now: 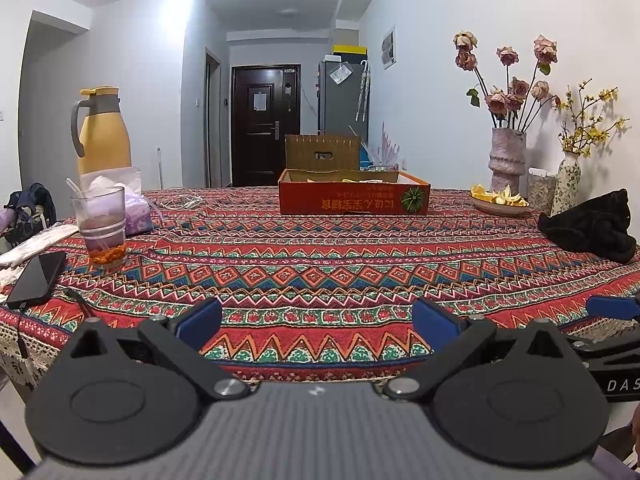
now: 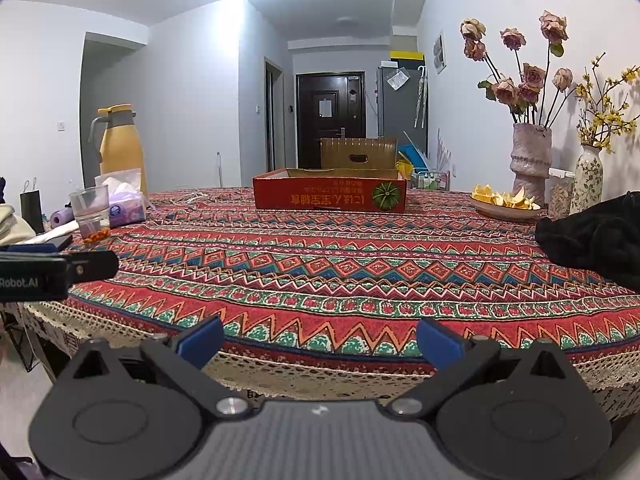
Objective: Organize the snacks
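A low red cardboard box point(image 1: 354, 198) with a green melon print sits at the far middle of the table, with pale snack packets partly showing inside. It also shows in the right wrist view point(image 2: 330, 196). My left gripper point(image 1: 318, 322) is open and empty over the table's near edge. My right gripper point(image 2: 320, 340) is open and empty, just short of the table's lace edge. Each gripper shows at the side of the other's view: the right one point(image 1: 612, 308), the left one point(image 2: 60, 270).
The patterned tablecloth point(image 1: 320, 264) covers the table. At left stand a yellow thermos point(image 1: 104, 132), a glass point(image 1: 102, 226), a tissue pack point(image 1: 134, 208) and a phone point(image 1: 36, 278). At right are a plate of peels point(image 1: 500, 200), two vases point(image 1: 506, 160) and a black cloth point(image 1: 588, 226).
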Demonstrator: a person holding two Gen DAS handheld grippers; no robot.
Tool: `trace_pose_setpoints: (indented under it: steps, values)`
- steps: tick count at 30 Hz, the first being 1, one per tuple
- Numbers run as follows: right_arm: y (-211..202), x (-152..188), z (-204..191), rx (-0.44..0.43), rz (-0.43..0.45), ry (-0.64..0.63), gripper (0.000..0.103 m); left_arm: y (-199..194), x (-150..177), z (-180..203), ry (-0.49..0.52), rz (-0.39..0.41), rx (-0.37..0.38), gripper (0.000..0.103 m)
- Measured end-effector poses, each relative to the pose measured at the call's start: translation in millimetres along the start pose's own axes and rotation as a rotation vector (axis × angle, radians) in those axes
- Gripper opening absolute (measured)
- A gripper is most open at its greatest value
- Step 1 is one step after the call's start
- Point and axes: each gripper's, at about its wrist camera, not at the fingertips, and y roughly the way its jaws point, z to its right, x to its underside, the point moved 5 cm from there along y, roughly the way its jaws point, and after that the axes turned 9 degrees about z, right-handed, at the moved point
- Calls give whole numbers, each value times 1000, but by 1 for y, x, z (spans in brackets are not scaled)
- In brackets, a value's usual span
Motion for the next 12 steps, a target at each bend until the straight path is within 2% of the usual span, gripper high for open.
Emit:
trace_pose_setpoints:
  steps: [12]
  values:
    - [3, 1, -1, -5, 4, -1, 103, 2, 2, 1, -11, -8, 13, 103]
